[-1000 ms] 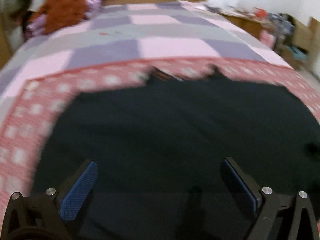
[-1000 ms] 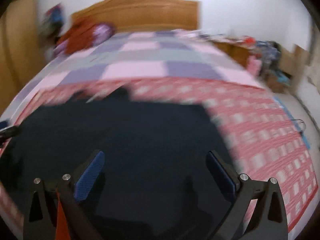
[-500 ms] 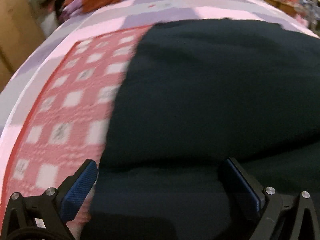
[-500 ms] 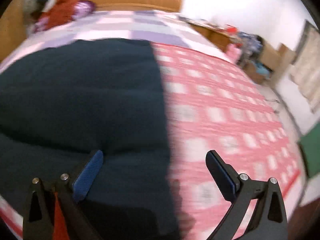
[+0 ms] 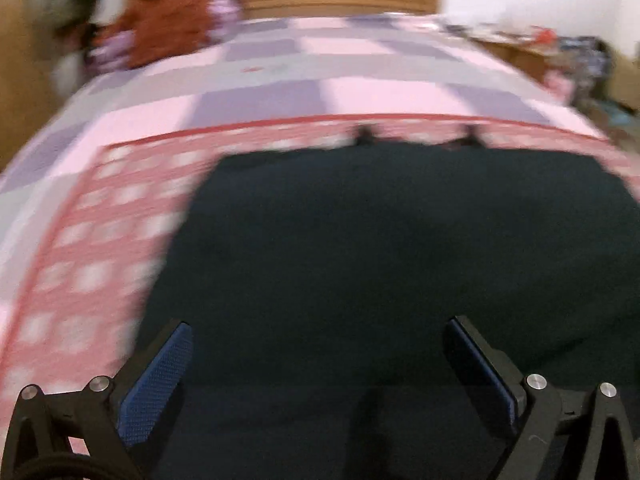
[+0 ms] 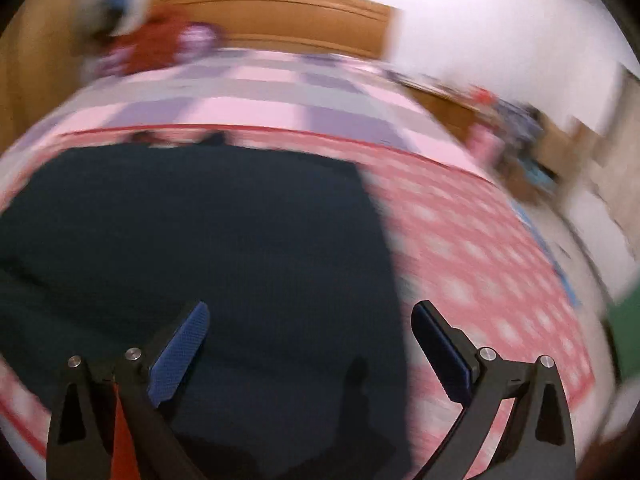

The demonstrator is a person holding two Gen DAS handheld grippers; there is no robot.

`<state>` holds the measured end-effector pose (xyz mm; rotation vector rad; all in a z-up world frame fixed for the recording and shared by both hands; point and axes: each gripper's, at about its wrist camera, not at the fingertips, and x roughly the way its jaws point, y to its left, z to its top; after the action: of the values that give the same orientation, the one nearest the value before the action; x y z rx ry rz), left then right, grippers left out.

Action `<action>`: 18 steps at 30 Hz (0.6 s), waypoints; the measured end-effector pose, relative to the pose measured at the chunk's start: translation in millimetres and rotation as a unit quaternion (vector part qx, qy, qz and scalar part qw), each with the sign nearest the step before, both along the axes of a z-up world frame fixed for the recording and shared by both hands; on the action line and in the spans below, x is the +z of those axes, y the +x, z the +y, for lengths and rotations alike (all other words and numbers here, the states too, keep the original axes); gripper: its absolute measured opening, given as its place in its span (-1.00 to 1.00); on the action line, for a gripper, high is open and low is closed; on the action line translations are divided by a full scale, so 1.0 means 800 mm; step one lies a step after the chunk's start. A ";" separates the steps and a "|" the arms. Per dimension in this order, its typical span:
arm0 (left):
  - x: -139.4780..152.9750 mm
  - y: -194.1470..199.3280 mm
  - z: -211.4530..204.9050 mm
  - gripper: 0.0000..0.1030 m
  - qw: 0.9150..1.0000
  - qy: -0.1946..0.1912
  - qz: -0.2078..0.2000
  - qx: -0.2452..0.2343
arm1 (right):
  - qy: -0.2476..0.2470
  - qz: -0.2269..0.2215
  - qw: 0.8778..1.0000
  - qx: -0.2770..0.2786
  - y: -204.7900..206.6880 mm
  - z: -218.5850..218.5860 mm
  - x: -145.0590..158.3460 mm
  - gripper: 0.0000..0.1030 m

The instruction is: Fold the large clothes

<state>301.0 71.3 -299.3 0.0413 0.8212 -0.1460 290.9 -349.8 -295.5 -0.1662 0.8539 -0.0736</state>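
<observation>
**Both grippers open over dark garment on bed**

Large dark navy-black garment point(image 5: 392, 264) lies spread flat on the red-and-white checked cloth point(image 5: 100, 240), which covers the near part of the pink, grey and lilac patchwork bedspread point(image 5: 320, 80). Two small dark tabs stick out at the garment's far edge, probably collar or shoulder points; blur makes that hard to confirm.

Left gripper point(image 5: 318, 364): blue-padded fingers spread wide, nothing between them, above the near part of the garment, just inside its left edge.

Right gripper point(image 6: 310, 344): fingers also wide apart and empty, straddling the garment's right edge, left finger over dark fabric, right finger over checked cloth.

Background: wooden headboard point(image 6: 280, 12), orange-brown and purple bundle of fabric point(image 5: 168, 24) at the head of the bed, cluttered low wooden furniture point(image 6: 500, 120) along the right wall. Both views are motion-blurred.
</observation>
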 end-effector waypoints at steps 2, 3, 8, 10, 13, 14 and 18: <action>-0.010 0.036 -0.036 0.98 1.000 -0.019 0.010 -0.023 | 0.006 0.006 0.999 0.054 0.032 0.055 -0.005 0.99; -0.020 0.057 -0.050 0.98 0.999 -0.013 0.014 -0.029 | 0.011 0.008 0.997 0.075 0.052 0.079 -0.009 0.99; -0.061 0.144 -0.031 1.00 0.998 0.011 0.055 -0.009 | -0.010 0.054 0.995 0.086 0.146 0.106 -0.049 0.99; -0.057 0.157 -0.001 1.00 0.998 0.032 0.049 0.009 | -0.013 0.052 0.996 0.068 0.171 0.072 -0.053 0.99; -0.063 0.174 0.088 1.00 0.994 0.046 0.068 0.079 | -0.013 0.061 0.998 -0.021 0.196 -0.027 -0.057 0.99; -0.067 0.178 0.117 1.00 0.991 0.043 0.078 0.104 | -0.008 0.068 0.995 -0.067 0.199 -0.076 -0.060 0.99; -0.079 0.169 0.219 1.00 0.971 0.041 0.114 0.206 | -0.015 0.087 0.981 -0.171 0.182 -0.191 -0.069 0.99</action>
<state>436.4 246.4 -362.6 -0.0701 1.0487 0.2811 436.2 -502.6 -350.4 -0.0517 1.0494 -0.3990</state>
